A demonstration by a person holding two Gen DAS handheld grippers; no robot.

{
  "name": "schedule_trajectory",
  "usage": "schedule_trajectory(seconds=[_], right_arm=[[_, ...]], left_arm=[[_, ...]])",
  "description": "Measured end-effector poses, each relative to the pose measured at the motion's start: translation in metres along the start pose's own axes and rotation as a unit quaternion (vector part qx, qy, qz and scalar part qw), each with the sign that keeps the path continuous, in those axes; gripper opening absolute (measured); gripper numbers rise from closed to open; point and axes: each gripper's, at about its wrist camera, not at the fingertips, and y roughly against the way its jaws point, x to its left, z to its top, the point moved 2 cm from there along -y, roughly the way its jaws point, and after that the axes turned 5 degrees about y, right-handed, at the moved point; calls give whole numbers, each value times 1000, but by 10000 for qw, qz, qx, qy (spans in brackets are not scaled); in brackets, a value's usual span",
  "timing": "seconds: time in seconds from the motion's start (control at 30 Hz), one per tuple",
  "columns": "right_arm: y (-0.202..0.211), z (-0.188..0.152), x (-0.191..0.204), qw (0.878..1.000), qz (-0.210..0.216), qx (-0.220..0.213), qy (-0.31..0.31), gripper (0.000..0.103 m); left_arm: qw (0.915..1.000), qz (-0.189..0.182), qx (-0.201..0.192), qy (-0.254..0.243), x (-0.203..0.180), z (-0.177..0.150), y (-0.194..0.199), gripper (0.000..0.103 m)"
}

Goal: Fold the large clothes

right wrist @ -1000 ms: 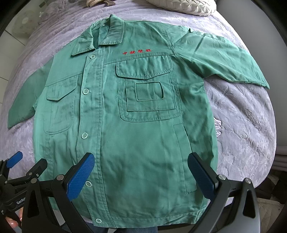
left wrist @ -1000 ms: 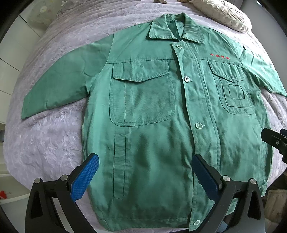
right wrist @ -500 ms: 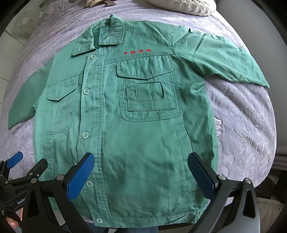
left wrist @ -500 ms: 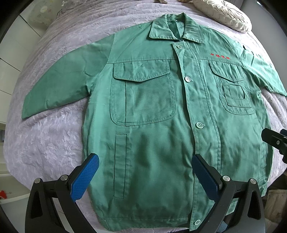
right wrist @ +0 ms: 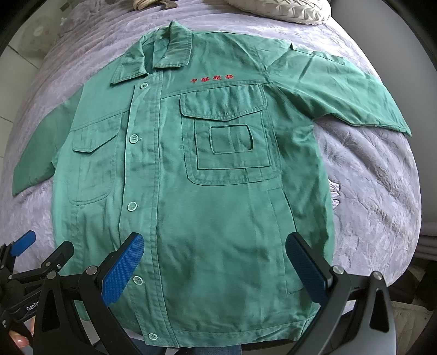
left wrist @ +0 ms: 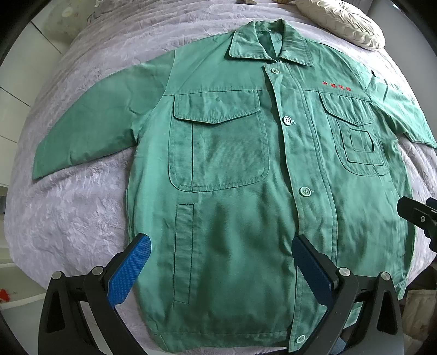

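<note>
red embroidered characters point(right wrist: 212, 79) on jacket point(right wrist: 207, 218) chest, "GenRo" on left gripper point(right wrist: 30, 300)

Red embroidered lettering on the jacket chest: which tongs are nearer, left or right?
Right. The red lettering sits almost straight ahead of the right tongs, while it lies far off to the right side of the left tongs. Both hover open over the jacket hem.

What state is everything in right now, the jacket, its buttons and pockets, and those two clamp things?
Green jacket: spread flat, front up, unfolded.
Sleeves: both stretched out sideways.
Buttons: fastened.
Collar: folded down, open.
Chest pocket flaps: closed.
Left gripper: open, empty, above the hem.
Right gripper: open, empty, above the hem.
Cushion: resting beyond the collar.
</note>
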Motion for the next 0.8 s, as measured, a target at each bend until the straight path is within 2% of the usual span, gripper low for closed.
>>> schedule_trajectory(seconds=[0.4,0.6,0.67,0.8], right_arm=[[-1,1,4,10000,-12,11,21,103],[-4,2,7,10000,54,-21,29,103],[-2,3,9,9998,189,-112,22,103],[-1,8,19,9959,859,-286,-93,103]], left_arm=[[9999,9,-96,-45,-2,2,0,103],[9993,-367,-44,47,4,5,-3,103],[9986,-488,-74,164,12,8,-3,103],[9965,-640,-196,497,42,18,-6,103]])
